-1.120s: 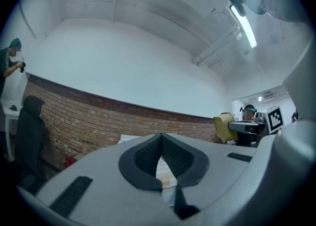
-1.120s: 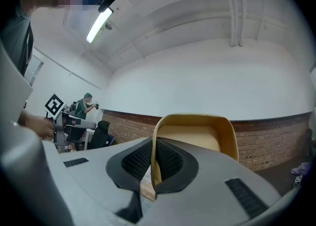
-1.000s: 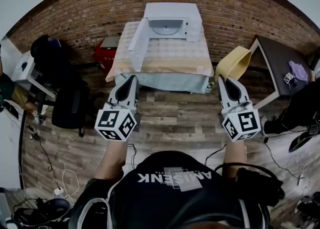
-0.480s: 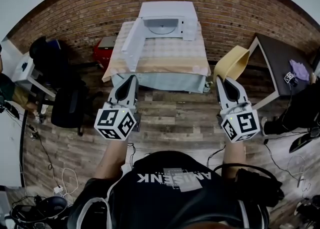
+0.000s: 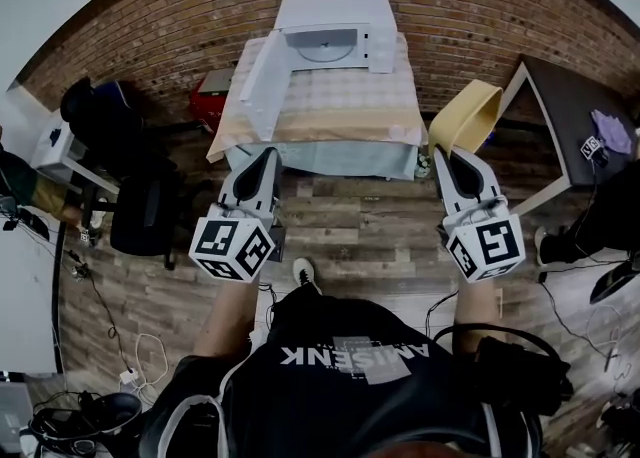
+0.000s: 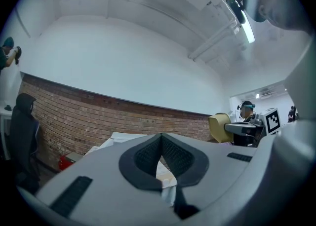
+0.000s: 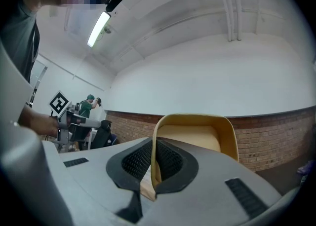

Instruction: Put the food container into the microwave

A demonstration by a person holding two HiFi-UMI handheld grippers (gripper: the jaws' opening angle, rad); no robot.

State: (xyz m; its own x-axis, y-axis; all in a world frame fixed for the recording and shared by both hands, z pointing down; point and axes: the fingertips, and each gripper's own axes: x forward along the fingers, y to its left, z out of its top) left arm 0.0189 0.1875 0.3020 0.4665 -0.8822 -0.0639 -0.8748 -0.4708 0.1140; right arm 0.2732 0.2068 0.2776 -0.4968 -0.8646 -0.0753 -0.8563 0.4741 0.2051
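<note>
Right gripper (image 5: 443,152) pinches the yellow food container (image 5: 470,116) by its wall, holding it in the air just right of the table (image 5: 330,134). Left gripper (image 5: 268,153) jaws pressed together, empty. Microwave (image 5: 330,16) on table, door (image 5: 262,81) open.

The right gripper (image 5: 447,158) is holding the container (image 5: 468,118) by its rim. The microwave (image 5: 335,31) is sitting open on the table (image 5: 330,116).
</note>
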